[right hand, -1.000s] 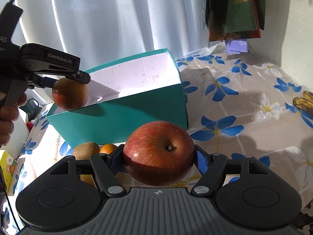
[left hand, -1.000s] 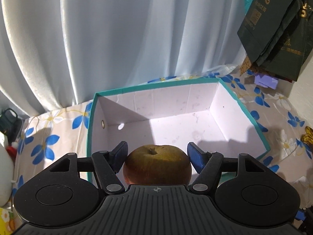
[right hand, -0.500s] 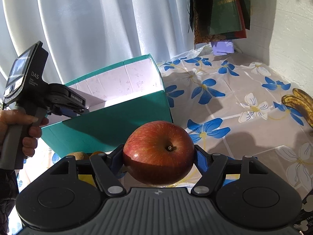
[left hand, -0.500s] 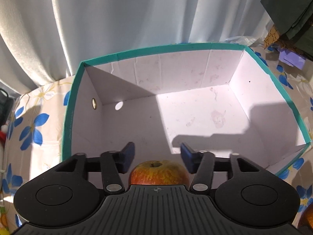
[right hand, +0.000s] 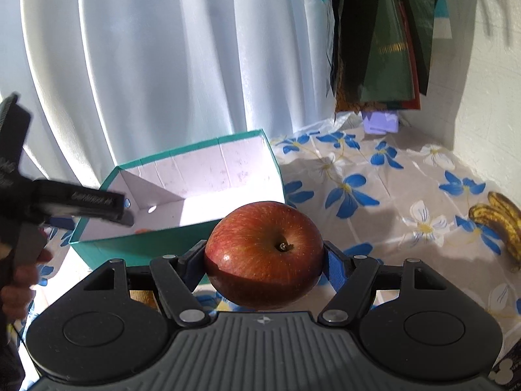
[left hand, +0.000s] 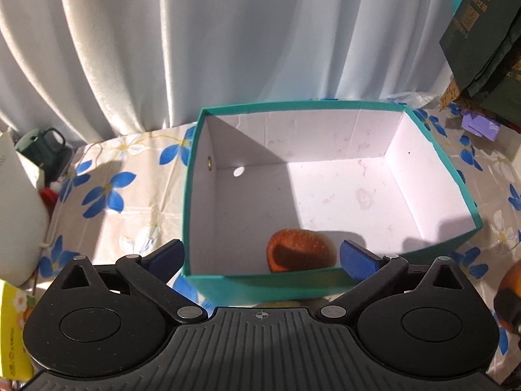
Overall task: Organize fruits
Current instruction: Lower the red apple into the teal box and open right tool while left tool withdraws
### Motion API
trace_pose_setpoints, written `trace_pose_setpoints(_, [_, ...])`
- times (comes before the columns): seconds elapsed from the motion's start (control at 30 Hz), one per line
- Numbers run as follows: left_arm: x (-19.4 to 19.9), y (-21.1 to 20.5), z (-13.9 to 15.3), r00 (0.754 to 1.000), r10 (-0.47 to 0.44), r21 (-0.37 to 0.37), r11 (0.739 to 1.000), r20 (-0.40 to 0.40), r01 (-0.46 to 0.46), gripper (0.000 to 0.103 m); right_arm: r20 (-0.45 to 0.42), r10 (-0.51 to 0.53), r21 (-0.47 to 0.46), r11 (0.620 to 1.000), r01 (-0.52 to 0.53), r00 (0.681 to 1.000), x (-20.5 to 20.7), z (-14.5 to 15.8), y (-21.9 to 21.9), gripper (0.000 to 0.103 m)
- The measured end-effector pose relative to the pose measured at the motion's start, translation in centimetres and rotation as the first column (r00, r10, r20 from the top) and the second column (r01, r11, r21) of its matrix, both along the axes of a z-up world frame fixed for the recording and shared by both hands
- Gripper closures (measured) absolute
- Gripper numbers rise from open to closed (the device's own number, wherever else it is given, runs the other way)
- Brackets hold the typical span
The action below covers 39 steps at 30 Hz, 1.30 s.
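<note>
The right gripper (right hand: 264, 257) was clamped on a red apple (right hand: 264, 254), its blue pads pressed against both sides of the fruit, stem turned toward the camera; the apple hung above the flowered tablecloth (right hand: 358, 195), just short of the teal box (right hand: 136, 247). The left gripper (left hand: 260, 257) was opening, its jaws spread wide with nothing pressed between them; one pad stood outside the box's left wall, the other over its near rim. A second apple (left hand: 298, 254) lay on the white floor of the box (left hand: 325, 282), against the near wall, partly in shadow. Bananas (right hand: 498, 224) lay on the cloth well to the right, spotted brown. Beyond the box hung a pale curtain (left hand: 228, 49); dark green bags (right hand: 381, 39) hung at the far right corner.
</note>
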<state>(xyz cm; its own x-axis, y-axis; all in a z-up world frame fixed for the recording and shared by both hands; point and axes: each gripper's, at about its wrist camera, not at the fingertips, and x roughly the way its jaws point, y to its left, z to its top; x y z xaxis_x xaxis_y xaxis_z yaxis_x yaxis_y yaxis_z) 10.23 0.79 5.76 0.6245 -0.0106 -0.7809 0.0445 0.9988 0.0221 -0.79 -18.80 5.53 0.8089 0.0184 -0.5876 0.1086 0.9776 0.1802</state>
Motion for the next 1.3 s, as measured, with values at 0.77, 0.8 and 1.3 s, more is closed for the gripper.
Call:
trace_pose_setpoints(0.77, [-4.2,5.0,-1.9,0.984,0.148,-0.097,0.983,-0.104,-0.158,0.0,-0.042,0.148,-0.079,0.985,-0.151,0.988,11.7,-1.2,2.8,0.03])
trace_pose_setpoints(0.8, [-4.0,5.0,-2.1,0.983,0.145,-0.095,0.983,-0.116,-0.157,0.0,-0.058,0.154,-0.081,0.984,-0.159,0.986,12.2,-1.6,3.0,0.03])
trace_pose_setpoints(1.3, [-2.1,3.5,-4.4,0.971,0.108,-0.023,0.993,-0.214,-0.116,0.0,-0.253,0.188,-0.183,0.954,-0.237,0.949,16.5,-4.9,5.7,0.03])
